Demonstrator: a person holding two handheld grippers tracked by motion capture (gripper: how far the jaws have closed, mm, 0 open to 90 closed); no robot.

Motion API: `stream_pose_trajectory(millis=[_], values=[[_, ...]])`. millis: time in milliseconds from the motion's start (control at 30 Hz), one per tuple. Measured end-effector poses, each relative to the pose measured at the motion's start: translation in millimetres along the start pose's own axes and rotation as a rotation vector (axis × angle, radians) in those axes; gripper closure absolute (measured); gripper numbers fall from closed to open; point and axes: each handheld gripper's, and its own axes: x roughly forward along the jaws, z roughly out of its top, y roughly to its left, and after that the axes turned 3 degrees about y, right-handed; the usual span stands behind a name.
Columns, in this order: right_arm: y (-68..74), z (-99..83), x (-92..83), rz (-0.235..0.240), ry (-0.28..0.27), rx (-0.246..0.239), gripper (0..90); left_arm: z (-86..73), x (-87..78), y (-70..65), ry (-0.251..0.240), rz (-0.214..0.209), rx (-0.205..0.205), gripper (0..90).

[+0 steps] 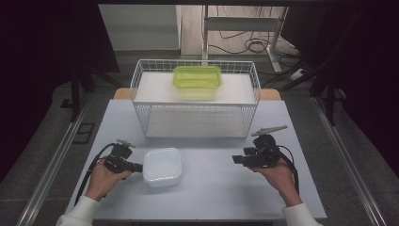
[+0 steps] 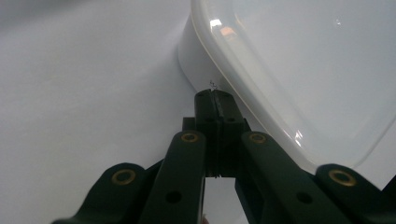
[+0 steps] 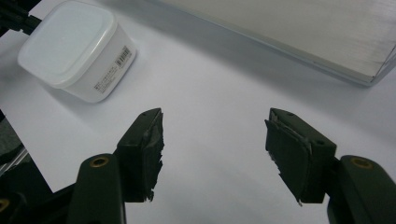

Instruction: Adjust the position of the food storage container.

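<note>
We saw the left gripper (image 2: 214, 97), fingers together, tips at the white lidded container (image 1: 162, 165); the right gripper (image 3: 214, 140) hovered over the worktop (image 1: 211, 197), fingers apart.

The box (image 1: 163, 165) is translucent white, with a black barcode label on its side. Behind it, the wire rack (image 1: 195, 96) is white and bears a lime-green tub (image 1: 197, 77). Both grippers (image 1: 126, 161) (image 1: 249, 157) are black with brass rivets; the table (image 1: 211, 193) is pale grey.
</note>
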Motion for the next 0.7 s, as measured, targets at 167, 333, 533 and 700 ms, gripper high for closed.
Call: stream_pose_trajectory(millis=[167, 333, 533, 700], values=[[0.0, 0.0, 0.4, 0.001, 0.001, 0.000, 36.8, 6.9, 4.1, -3.7, 0.009, 0.000, 0.014, 90.0], [-0.4, -0.2, 0.4, -0.001, 0.003, 0.000, 36.8, 14.2, 10.3, -10.6, 0.006, -0.003, 0.021, 90.0], [-0.3, -0.4, 0.1, 0.001, 0.003, 0.001, 36.8, 21.8, 15.4, -15.9, 0.010, -0.014, 0.033, 90.0], [0.2, -0.3, 0.2, 0.002, 0.002, 0.001, 36.8, 26.4, 20.2, -20.8, 0.008, -0.019, 0.033, 90.0]])
